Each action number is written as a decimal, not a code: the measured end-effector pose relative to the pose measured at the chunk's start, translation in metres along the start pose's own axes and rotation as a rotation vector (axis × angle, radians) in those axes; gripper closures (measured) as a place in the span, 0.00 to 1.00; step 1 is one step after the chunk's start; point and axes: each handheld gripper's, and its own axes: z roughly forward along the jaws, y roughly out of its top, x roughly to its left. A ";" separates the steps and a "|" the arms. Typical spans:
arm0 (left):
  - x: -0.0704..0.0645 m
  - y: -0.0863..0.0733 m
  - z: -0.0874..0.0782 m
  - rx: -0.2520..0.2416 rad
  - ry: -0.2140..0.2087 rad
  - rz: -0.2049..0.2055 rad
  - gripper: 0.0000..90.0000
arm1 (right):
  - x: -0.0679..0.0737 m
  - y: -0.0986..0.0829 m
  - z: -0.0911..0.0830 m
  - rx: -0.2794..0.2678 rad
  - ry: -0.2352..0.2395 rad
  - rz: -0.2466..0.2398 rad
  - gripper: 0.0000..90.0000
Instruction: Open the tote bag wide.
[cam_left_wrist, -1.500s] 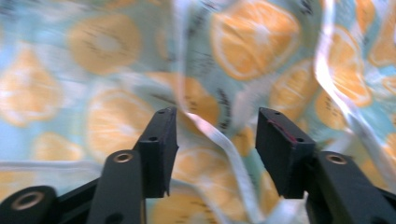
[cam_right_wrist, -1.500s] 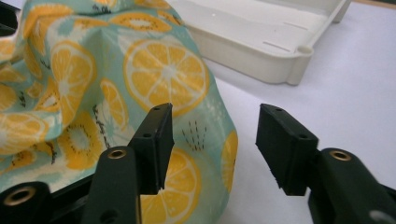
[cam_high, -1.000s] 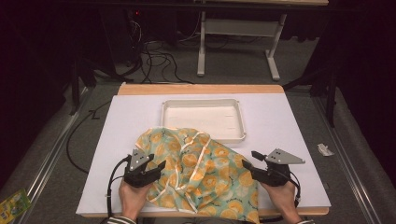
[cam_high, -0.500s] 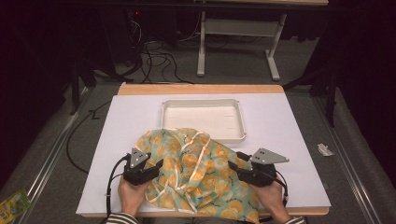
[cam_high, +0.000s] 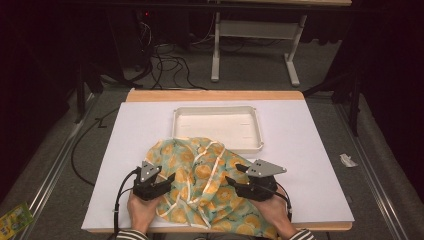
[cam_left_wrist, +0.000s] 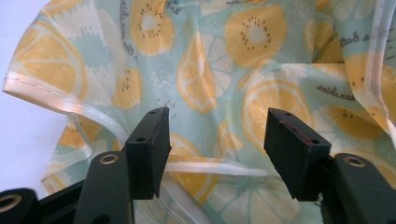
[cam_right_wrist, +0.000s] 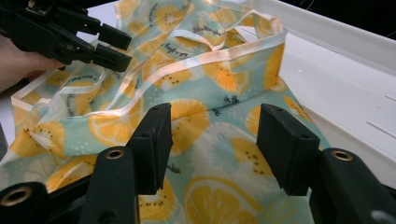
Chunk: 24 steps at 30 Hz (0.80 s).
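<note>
Table (cam_high: 320, 165) with a white cover, white tray (cam_high: 218, 126) at the far middle. The citrus-print cloth (cam_high: 205, 185) lies bunched on the near half of the table, its far edge draped up against the tray's near rim and its near edge hanging over the table's front. It looks like a thin garment or apron with pale satin trim (cam_left_wrist: 70, 106) and loose straps.

Left gripper (cam_high: 161, 184) sits at the cloth's left edge, jaws apart, nothing between them, with a trim strip running across just below the gap in the left gripper view. Right gripper (cam_high: 239, 185) is over the cloth's right side, also spread and holding nothing.

Risks, as I judge them:
- Fabric is slick and layered, so a pinch could catch several folds or only a strap and drag the whole heap.
- A pull could tug the tray, since the cloth rests on its rim.
- The overhanging part could slide the cloth off the front.
- A shallow bite on the trim could slip out.
</note>
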 end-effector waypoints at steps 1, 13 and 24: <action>0.000 0.000 0.000 -0.001 0.003 0.003 0.44 | 0.001 0.001 0.002 0.000 0.005 -0.003 0.50; 0.001 -0.002 -0.003 -0.031 0.003 -0.022 0.43 | 0.013 0.013 0.020 0.018 0.020 -0.011 0.39; 0.001 -0.003 -0.003 -0.039 -0.006 -0.016 0.43 | 0.011 0.013 0.030 0.066 -0.014 -0.035 0.70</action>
